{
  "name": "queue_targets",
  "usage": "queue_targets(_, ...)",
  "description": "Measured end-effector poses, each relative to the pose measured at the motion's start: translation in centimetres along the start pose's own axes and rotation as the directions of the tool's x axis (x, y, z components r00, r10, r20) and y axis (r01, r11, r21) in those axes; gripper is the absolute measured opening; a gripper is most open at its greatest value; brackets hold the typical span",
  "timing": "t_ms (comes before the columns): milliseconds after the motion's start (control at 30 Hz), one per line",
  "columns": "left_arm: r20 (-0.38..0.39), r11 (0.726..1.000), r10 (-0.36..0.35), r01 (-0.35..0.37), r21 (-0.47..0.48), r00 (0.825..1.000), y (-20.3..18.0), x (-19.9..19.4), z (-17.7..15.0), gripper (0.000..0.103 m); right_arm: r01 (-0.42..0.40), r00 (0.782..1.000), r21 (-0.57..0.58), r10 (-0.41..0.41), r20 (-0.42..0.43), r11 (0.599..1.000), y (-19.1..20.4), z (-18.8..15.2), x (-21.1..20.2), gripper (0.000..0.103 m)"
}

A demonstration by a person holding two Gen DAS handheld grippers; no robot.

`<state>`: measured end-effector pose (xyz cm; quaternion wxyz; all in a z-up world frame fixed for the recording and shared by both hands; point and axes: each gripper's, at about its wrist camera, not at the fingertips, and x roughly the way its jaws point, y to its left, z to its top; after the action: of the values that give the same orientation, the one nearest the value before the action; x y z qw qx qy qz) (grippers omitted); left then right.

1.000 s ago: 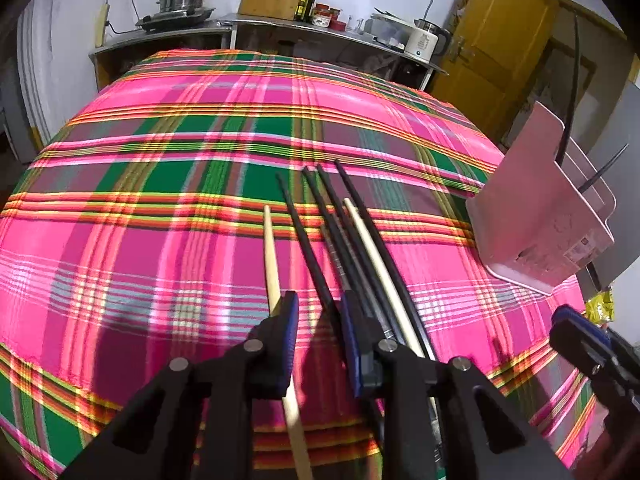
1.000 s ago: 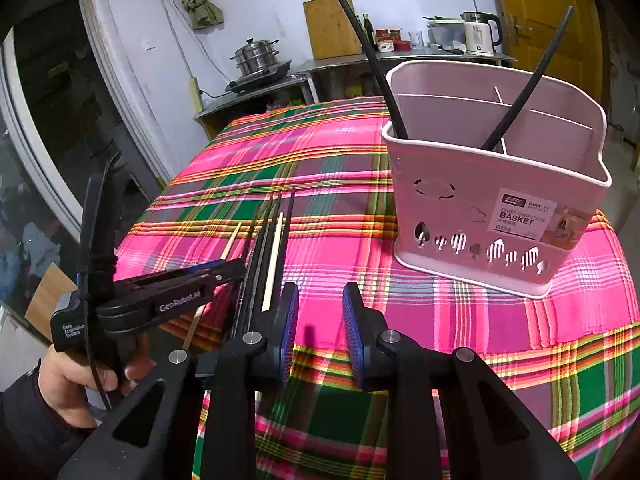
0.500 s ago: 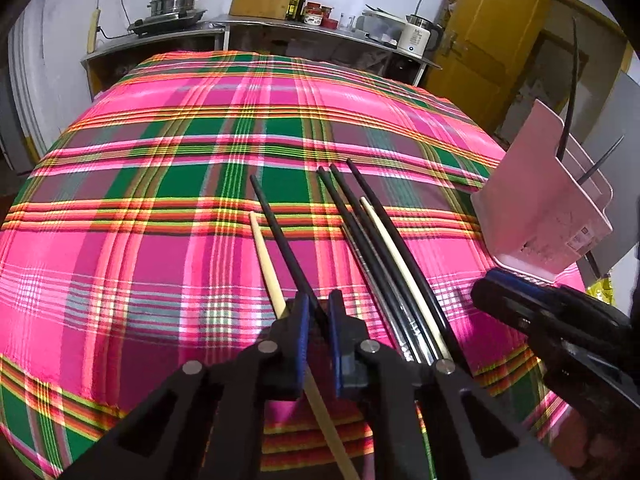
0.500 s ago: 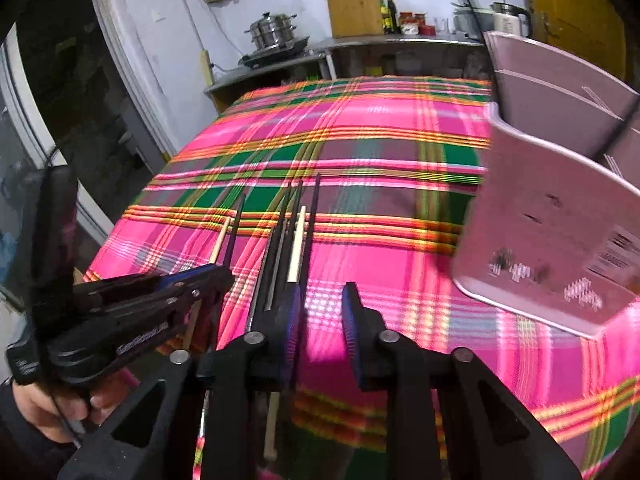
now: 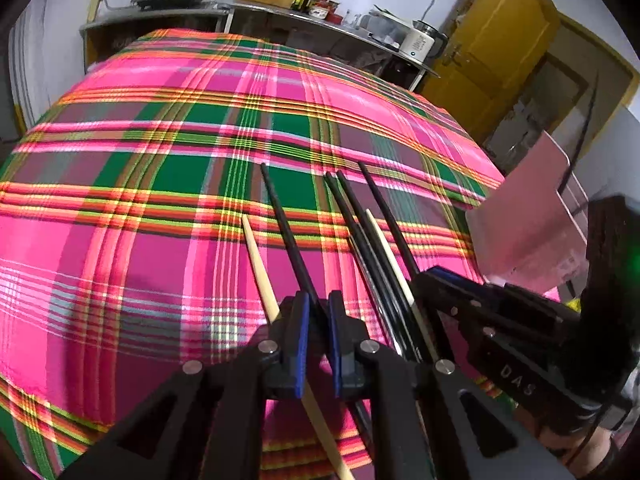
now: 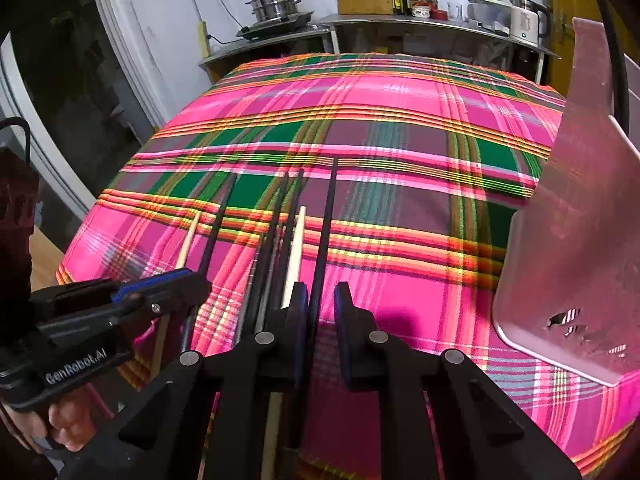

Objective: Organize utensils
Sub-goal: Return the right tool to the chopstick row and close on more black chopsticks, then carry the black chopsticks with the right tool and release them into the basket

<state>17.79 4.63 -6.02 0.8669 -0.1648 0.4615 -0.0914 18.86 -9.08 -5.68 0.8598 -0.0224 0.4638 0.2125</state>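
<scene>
Several black chopsticks and two pale wooden ones lie side by side on the plaid tablecloth (image 5: 160, 240). My left gripper (image 5: 318, 320) is shut on one black chopstick (image 5: 280, 216), which lies apart from the bundle (image 5: 360, 224); a wooden chopstick (image 5: 258, 264) passes under its left finger. My right gripper (image 6: 320, 308) straddles the rightmost black chopstick (image 6: 330, 208). Its jaws are closing, and a gap still shows beside the right pad. Each gripper also shows in the other's view: the right gripper (image 5: 426, 278) and the left gripper (image 6: 196, 280). The pink basket (image 6: 580, 260) stands to the right.
Two black chopsticks (image 6: 618, 60) stand in the basket. A counter (image 6: 400, 24) with a steamer pot, bottles and a kettle runs behind the table. The table's near edge lies just below the grippers. A hand (image 6: 60, 420) holds the left gripper.
My left gripper has shut on the black chopstick. My right gripper has swung left and down from in front of the basket to the chopstick bundle, and its jaws have narrowed.
</scene>
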Motion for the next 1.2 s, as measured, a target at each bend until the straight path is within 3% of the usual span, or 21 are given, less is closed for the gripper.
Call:
queue_targets(333,-0.01,0.999,0.041,-0.042,-0.015,0.999,-0.1,1.1,1.6,0.011,0.033,0.999,-0.043,-0.034,-0.011,0.999,0.8,1.8,1.5,0.014)
queue_targets(400,-0.007,0.998,0.059,-0.059,0.002,0.998,-0.3,1.2,1.7,0.011,0.037,0.999,-0.038,-0.038,-0.011,0.999,0.7,2.0,1.7,0.007)
queue_targets(567,-0.003,0.997,0.075,-0.075,0.031,0.997,-0.8,1.2,2.0,0.008,0.023,1.0,-0.013,-0.023,-0.009,1.0,0.2,2.0,1.3,0.005)
queue_targets(867,0.073,0.999,0.013,-0.016,0.049,0.997,-2.2,-3.1,2.5,0.006,-0.014,0.996,-0.006,0.015,0.086,1.0,0.4,1.9,-3.6,0.005)
queue_targets(1200,0.161,0.995,-0.041,0.025,0.101,0.986,-4.5,-9.4,2.4,0.006,-0.047,0.977,0.001,0.046,0.207,0.999,0.8,1.0,-10.6,0.005)
